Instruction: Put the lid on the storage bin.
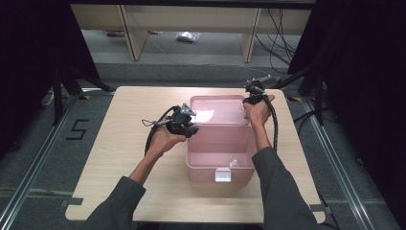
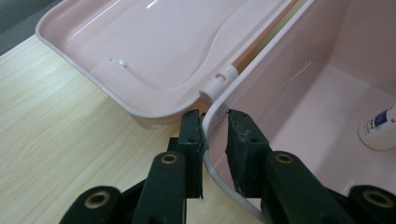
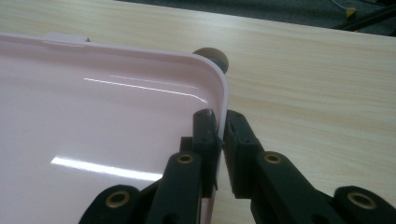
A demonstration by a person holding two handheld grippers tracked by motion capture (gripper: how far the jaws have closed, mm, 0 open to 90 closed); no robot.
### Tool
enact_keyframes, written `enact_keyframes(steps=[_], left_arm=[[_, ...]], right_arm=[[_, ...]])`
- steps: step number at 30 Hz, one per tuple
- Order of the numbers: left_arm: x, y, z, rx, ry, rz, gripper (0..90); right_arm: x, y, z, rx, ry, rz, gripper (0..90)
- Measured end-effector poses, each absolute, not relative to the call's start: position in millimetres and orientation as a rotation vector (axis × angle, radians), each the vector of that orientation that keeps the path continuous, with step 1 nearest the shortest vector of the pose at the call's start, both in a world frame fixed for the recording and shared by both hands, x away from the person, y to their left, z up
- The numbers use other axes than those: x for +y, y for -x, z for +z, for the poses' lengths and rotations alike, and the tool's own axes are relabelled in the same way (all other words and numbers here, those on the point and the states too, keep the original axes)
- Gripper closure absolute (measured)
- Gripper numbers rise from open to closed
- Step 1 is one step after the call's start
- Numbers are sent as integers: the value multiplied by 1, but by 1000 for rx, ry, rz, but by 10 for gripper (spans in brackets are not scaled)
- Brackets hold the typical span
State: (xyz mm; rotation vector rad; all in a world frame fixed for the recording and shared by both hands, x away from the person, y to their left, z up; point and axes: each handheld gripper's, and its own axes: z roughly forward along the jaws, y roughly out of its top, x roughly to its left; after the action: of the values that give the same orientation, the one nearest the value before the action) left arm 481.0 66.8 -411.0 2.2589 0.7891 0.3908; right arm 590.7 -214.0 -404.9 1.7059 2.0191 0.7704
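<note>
In the high view, a pink box (image 1: 220, 153) is seen standing near the middle of the table (image 1: 119, 158), its lid (image 1: 218, 111) laid open towards the far edge. The left gripper (image 1: 187, 125) is placed at the box's left wall by the hinge, and the right gripper (image 1: 253, 94) is held at the lid's far right corner.

In the left gripper view, the box rim (image 2: 212, 119) is straddled just below the white hinge (image 2: 218, 80), one jaw outside and one inside; the jaws are narrowly parted and the wall is not yet squeezed. A small white bottle (image 2: 379, 129) is seen lying on the box floor.

In the right gripper view, the lid's edge (image 3: 223, 100) is pinched between nearly closed jaws, just short of the rounded corner. A small round brown object (image 3: 212, 57) is seen on the table just beyond that corner.

If the lid is to be closed, the body should be steadied first by the left gripper, and the lid should be swung in an arc about the hinge rather than pulled sideways, since the thin edge could slip from so shallow a grip.
</note>
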Motion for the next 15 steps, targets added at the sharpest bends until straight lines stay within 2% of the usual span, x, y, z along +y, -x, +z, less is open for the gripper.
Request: enact_keyframes(steps=[15], left_arm=[[63,-480,-412,808,-2242,416,754]], right_arm=[[-221,-576,-378,1988,-1594,817,852]])
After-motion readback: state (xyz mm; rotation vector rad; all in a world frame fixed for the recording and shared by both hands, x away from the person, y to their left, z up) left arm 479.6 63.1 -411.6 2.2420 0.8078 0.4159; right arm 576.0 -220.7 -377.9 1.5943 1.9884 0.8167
